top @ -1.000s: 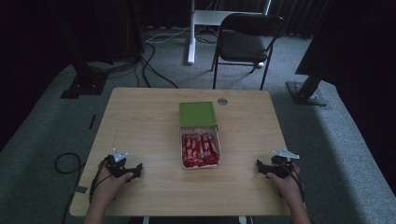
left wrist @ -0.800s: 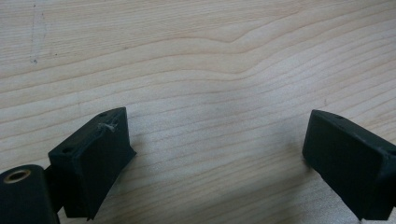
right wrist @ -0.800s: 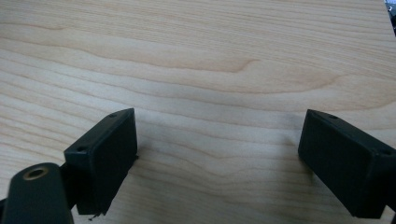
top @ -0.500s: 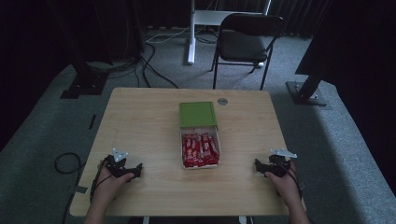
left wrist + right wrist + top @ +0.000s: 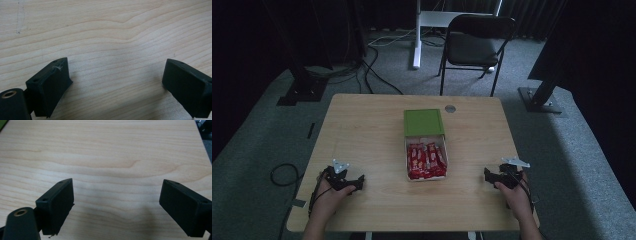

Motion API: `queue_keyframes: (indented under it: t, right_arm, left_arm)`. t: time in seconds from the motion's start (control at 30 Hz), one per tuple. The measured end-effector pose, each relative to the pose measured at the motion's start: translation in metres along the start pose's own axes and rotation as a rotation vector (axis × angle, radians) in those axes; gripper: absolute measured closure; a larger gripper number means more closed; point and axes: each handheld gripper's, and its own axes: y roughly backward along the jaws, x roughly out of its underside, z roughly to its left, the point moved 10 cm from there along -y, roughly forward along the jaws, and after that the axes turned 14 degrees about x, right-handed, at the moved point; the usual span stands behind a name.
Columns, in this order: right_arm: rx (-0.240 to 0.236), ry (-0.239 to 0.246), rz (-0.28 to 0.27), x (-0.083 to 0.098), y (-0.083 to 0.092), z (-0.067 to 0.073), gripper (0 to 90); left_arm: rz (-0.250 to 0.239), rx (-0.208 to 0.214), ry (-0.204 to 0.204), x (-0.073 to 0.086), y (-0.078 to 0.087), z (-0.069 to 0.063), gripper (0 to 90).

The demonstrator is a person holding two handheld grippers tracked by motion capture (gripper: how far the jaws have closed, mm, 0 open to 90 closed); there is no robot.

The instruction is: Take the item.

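A small open box (image 5: 426, 160) sits at the table's middle, holding several red wrapped bars (image 5: 426, 159). Its green lid (image 5: 423, 122) lies just behind it, overlapping the far end. My left gripper (image 5: 357, 183) rests on the table near the front left, held by a hand, jaws wide open over bare wood (image 5: 115, 75). My right gripper (image 5: 487, 176) rests near the front right edge, also open, with only wood grain between its jaws (image 5: 116, 197). Both grippers point inward toward the box and hold nothing.
The wooden table (image 5: 362, 130) has a round grommet (image 5: 450, 108) near its far edge. A black folding chair (image 5: 477, 45) stands behind the table, beside a white stand (image 5: 417, 35). Cables (image 5: 377, 75) lie on the grey carpet at left.
The right gripper has crept slightly leftward along the table. The left gripper and the box stay as they were.
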Motion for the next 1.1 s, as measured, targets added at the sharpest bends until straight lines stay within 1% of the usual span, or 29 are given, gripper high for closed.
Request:
queue_keyframes:
  t: [0.07, 0.17, 0.23, 0.33, 0.47, 0.77, 0.93, 1.1]
  right_arm:
    - [-0.003, 0.003, -0.006, -0.003, 0.002, 0.002, 12.0]
    - [-0.010, 0.012, 0.000, -0.006, 0.005, 0.007, 12.0]
    - [-0.005, 0.017, -0.006, -0.009, 0.007, 0.009, 12.0]
    - [-0.011, 0.024, -0.024, -0.016, 0.012, 0.013, 12.0]
    - [-0.030, 0.021, -0.041, -0.026, 0.019, 0.019, 12.0]
    - [-0.061, 0.012, -0.087, -0.049, 0.035, 0.028, 12.1]
    - [-0.083, 0.010, -0.113, -0.060, 0.046, 0.037, 12.1]
    - [-0.114, 0.022, -0.150, -0.074, 0.059, 0.050, 12.1]
  left_arm:
    - [0.000, 0.000, 0.000, 0.000, 0.000, 0.000, 8.3]
    - [-0.001, 0.000, 0.000, 0.000, 0.000, 0.000, 8.3]
    - [0.000, 0.000, 0.000, 0.000, 0.000, 0.000, 8.3]
    - [0.000, 0.000, 0.000, 0.000, 0.000, 0.000, 8.3]
    - [0.000, 0.000, 0.000, 0.000, 0.000, 0.000, 8.3]
    - [0.000, 0.000, 0.000, 0.000, 0.000, 0.000, 8.3]
    - [0.000, 0.000, 0.000, 0.000, 0.000, 0.000, 8.3]
    - [0.000, 0.000, 0.000, 0.000, 0.000, 0.000, 8.3]
